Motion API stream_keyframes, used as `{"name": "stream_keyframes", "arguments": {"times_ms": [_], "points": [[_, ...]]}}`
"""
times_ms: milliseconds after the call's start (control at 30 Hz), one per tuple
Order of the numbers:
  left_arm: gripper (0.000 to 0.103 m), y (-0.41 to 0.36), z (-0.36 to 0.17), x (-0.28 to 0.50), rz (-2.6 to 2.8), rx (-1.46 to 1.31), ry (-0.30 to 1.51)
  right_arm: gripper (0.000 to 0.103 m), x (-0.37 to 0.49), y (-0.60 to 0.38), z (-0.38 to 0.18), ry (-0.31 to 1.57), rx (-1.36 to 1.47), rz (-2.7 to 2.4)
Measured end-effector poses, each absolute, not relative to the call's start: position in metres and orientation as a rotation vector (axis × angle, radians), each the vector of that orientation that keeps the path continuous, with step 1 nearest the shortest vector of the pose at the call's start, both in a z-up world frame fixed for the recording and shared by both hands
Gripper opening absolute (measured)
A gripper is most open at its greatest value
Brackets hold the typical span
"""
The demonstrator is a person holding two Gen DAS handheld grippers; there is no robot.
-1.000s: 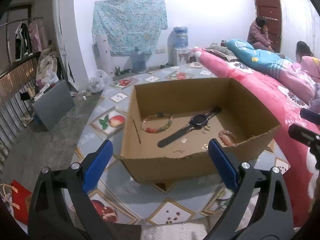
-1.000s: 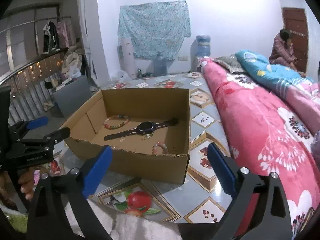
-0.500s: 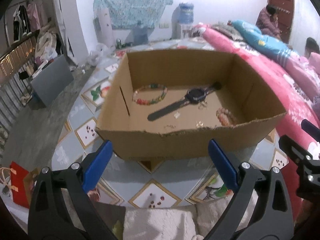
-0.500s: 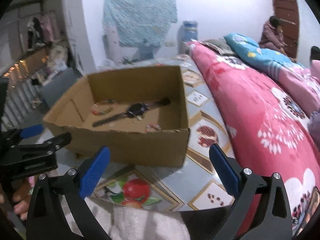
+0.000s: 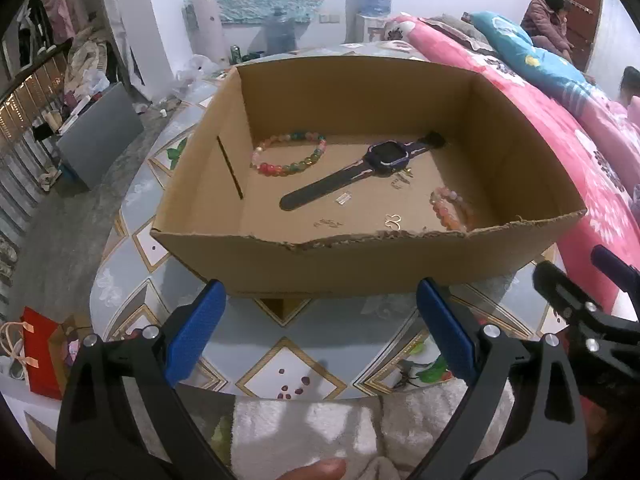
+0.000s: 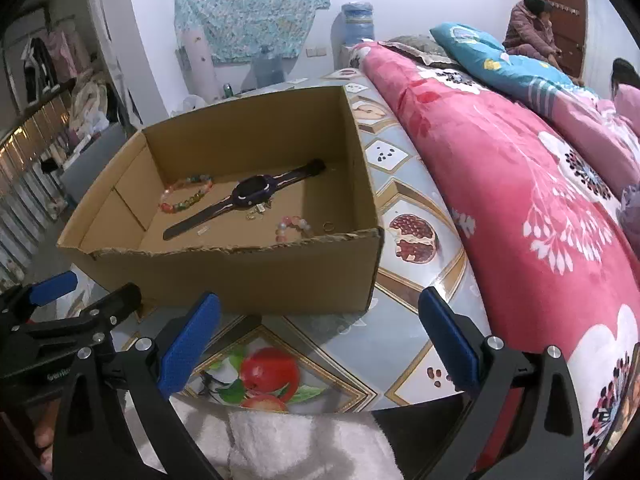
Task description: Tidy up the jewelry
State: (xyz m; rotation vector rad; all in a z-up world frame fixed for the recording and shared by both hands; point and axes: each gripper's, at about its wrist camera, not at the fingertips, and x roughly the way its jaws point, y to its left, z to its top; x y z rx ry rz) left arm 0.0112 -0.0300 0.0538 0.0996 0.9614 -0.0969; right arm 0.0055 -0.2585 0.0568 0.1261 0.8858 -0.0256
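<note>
- Inside an open brown cardboard box (image 5: 360, 264), a dark purple smartwatch (image 5: 384, 158) lies mid-floor.
- Left gripper (image 5: 320, 320) and right gripper (image 6: 320, 328) hover before its near wall, jaws wide, empty.
- Best approach: clear the torn rim, then descend.

White walls, a pink floral bed (image 6: 520, 184) (2 people (image 6: 532, 28) seated).

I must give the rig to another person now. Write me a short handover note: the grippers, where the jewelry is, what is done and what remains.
Left gripper: open, empty, in front of the cardboard box.
Right gripper: open, empty, in front of the box's right corner.
In the box, loose on the bottom: multicoloured bead bracelet, dark watch, pink bead bracelet, a ring, several small gold pieces.
Done: nothing is gripped, and no sorting shows.
Left: pick the pieces and arrange them. No organizer is in view.
</note>
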Motion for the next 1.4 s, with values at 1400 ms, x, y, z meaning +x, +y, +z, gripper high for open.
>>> {"name": "stream_keyframes", "arguments": {"times_ms": [1400], "points": [[0.092,-0.032,0.047,0.019,-0.061,0.098,0.996,0.097,0.018,-0.253,0.049,0.94,0.115,-0.064]]}}
